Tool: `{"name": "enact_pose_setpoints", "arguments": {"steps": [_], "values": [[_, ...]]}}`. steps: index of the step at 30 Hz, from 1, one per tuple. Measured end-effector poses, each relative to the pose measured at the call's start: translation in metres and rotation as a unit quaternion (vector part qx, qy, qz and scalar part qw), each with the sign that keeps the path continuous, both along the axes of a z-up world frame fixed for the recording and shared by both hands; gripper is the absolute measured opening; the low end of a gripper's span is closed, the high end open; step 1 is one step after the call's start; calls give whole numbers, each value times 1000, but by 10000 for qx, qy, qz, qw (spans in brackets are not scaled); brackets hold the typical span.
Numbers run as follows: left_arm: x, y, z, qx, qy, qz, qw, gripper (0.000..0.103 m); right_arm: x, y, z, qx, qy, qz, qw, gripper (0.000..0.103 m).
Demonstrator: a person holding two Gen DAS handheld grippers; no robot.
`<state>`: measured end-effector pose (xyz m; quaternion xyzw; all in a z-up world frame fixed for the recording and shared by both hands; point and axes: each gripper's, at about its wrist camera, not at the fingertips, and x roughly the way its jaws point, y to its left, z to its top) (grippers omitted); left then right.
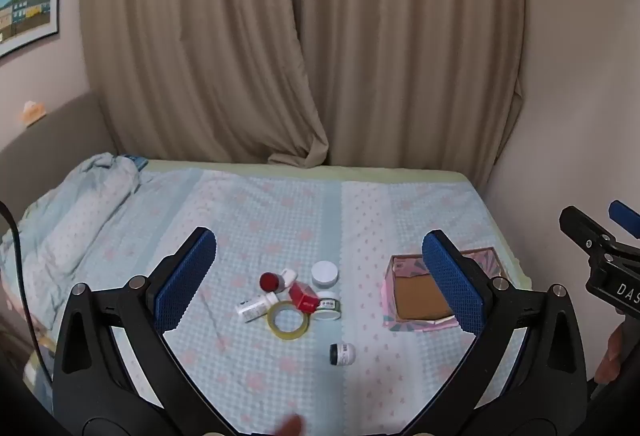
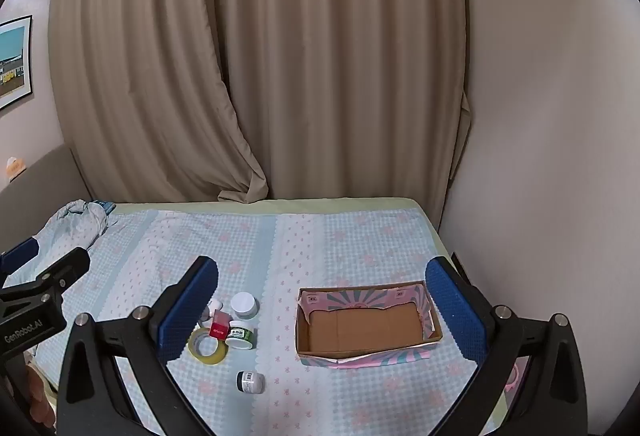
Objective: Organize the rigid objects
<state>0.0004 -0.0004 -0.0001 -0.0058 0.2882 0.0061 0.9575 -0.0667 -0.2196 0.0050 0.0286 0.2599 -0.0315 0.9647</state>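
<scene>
Left hand-held gripper spread wide, level above bed | right hand-held gripper likewise, unloaded

Bed with clutter, cardboard box.

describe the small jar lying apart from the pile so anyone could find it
On the bed, left of the open cardboard box, sits a cluster of containers around a yellow tape roll. The small jar lies alone nearest the camera: on its side, white body, dark cap.
</scene>
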Motion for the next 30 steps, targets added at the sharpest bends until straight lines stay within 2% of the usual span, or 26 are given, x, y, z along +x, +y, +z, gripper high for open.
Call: {"name": "enact_pose_setpoints", "arguments": {"steps": [4,7,8,12,18,30], "values": [[8,-9,-3,238,41,49,9997,103,-2,3,5,48,-28,15,10000,103],[14,-10,-4,110,17,22,9999,103,-4,7,9,23,-60,47,10000,103],[12,-6,-3,19,-38,36,10000,103,-2,3,2,20,-48,51,10000,103],[2,-11,-3,96,-167,16,9998,103,-2,5,3,-32,-72,40,10000,103],[1,-7,-6,1,-129,-7,9999,103,-3,5,3,82,-86,90,9999,103],[7,-1,-7,-69,-106,10,9999,103,1,9,-3,-49,3,95,9999,103]]}}
